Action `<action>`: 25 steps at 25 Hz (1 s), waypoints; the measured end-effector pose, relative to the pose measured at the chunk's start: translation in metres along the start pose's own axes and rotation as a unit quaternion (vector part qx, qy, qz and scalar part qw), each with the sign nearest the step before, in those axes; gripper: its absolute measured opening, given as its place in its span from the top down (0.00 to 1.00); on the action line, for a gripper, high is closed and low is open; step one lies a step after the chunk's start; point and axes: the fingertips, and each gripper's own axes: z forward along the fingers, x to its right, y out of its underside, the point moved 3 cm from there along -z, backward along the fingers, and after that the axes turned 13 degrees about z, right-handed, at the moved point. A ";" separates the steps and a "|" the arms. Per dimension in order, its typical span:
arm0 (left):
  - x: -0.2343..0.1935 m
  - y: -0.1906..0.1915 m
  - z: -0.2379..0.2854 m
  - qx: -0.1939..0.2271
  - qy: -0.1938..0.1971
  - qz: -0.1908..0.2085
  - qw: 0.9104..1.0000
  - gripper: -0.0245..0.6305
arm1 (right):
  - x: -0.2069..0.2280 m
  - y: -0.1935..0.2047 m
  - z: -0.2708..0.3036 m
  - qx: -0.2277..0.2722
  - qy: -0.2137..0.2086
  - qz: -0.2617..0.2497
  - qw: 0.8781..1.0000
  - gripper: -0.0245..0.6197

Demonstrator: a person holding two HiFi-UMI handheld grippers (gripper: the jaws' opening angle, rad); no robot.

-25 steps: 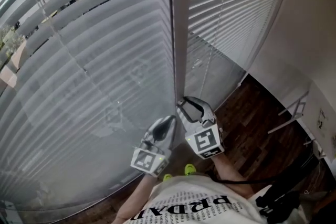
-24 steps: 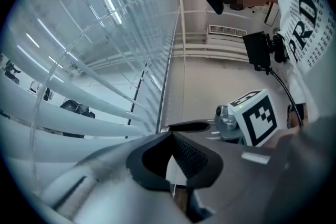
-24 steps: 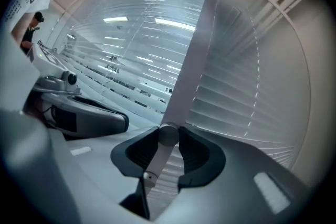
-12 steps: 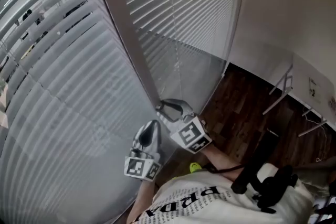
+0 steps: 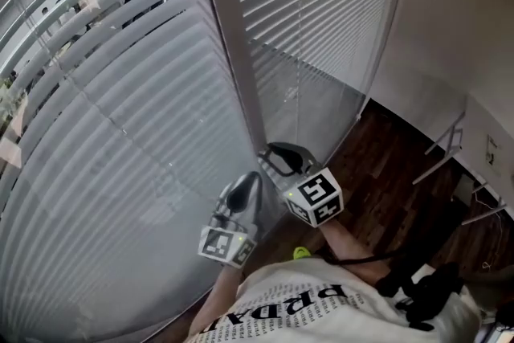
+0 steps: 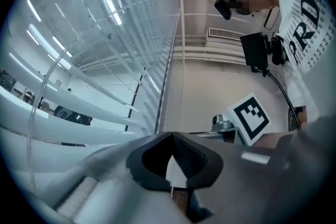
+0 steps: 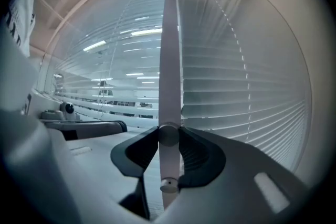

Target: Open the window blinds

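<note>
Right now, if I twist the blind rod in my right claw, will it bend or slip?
The rod looks straight and rigid, so it will probably turn as one piece. Its smooth surface may slip in the right claw unless squeezed firmly. Long, thin and seemingly hung from above, it would likely swing if pushed sideways.

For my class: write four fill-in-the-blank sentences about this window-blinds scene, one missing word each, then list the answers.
1. Of the two grippers, the one clamped on the pale upright wand is the ____ one.
2. The left gripper has its jaws ____, tips touching.
3. The slats of the blinds run ____.
4. The dark floor beside the window is made of ____.

Missing words: right; shut; horizontally; wood.
</note>
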 end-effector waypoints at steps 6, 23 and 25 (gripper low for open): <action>0.000 -0.007 0.000 0.006 -0.007 -0.009 1.000 0.97 | 0.000 0.000 0.001 0.006 -0.012 0.057 0.998 0.76; 0.001 -0.010 -0.003 0.011 -0.004 -0.005 1.000 0.97 | -0.023 0.001 -0.007 -0.060 0.000 -0.394 0.917 0.70; 0.001 -0.007 -0.004 0.005 -0.001 0.002 1.000 0.97 | -0.023 0.001 -0.005 -0.066 0.013 -0.453 0.889 0.70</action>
